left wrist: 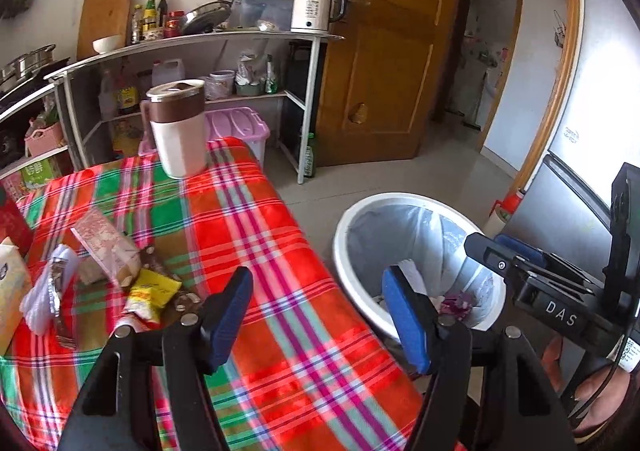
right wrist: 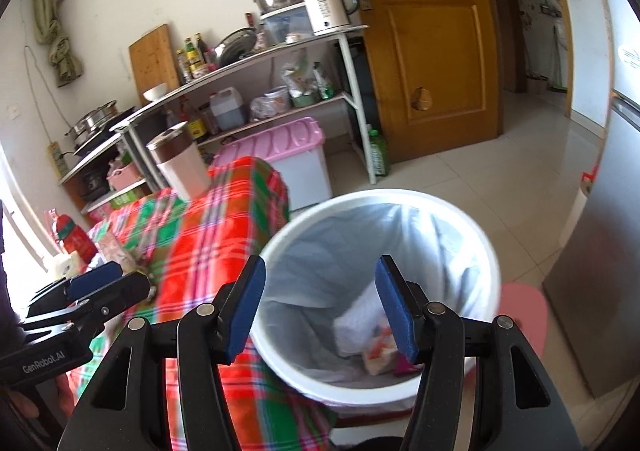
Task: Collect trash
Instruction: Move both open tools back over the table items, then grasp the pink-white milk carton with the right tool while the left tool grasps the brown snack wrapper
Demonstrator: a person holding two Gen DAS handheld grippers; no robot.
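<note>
Both grippers' fingers stand apart with nothing between them. Left gripper (left wrist: 320, 315) hangs over the plaid tablecloth (left wrist: 248, 235); right gripper (right wrist: 322, 303) hangs above the white bin (right wrist: 472, 247).

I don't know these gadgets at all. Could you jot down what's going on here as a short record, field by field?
place: kitchen corner with a table under a plaid cloth
bin: white trash bin with a liner, beside the table, some scraps already inside
left gripper: open, nothing between the pads, over the table edge
right gripper: open, empty, over the bin
trash left on table: yellow packet, torn paper wrapper, white plastic wrapper
also on table: brown-and-white jug, upright
task status: unfinished
</note>
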